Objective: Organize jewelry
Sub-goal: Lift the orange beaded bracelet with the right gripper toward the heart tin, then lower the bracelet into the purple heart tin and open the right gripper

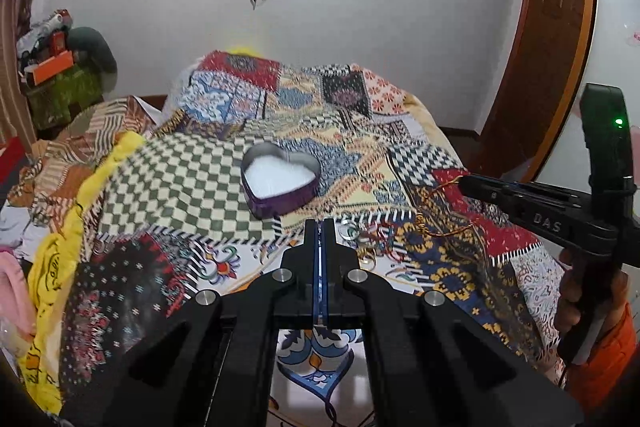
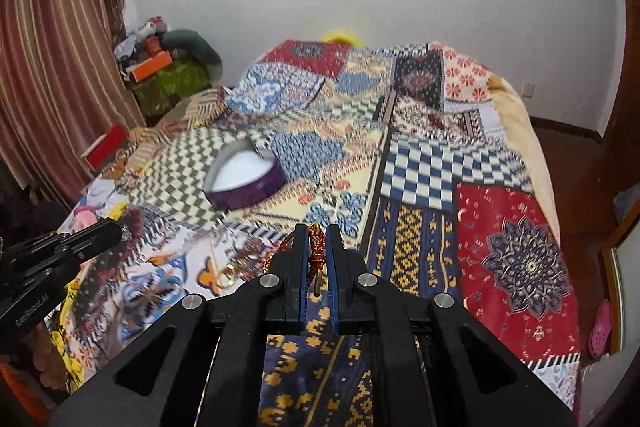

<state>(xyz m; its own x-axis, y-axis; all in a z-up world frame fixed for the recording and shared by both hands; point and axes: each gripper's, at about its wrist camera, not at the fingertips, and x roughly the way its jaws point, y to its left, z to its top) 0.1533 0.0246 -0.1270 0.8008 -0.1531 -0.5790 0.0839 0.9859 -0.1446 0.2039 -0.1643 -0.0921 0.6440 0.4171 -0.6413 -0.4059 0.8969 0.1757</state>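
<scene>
A heart-shaped purple tin (image 1: 280, 179) (image 2: 244, 171) with a white lining stands open on the patchwork quilt. My right gripper (image 2: 317, 231) is shut on a red-and-gold braided cord (image 2: 316, 249), which trails off to its left. In the left wrist view the same gripper (image 1: 463, 183) comes in from the right with the cord (image 1: 438, 231) hanging from its tip. My left gripper (image 1: 319, 227) is shut, just short of a small pile of rings and bangles (image 1: 362, 241) (image 2: 240, 261). A tiny shiny bit shows at its tip (image 2: 122, 233); whether it is held I cannot tell.
The quilt (image 2: 420, 167) covers a bed that drops off at the right to a brown floor with a pink shoe (image 2: 602, 327). A striped curtain (image 2: 52, 67), stacked boxes (image 2: 154, 65) and a red box (image 2: 107, 145) stand on the left. A wooden door (image 1: 548, 27) is at the right.
</scene>
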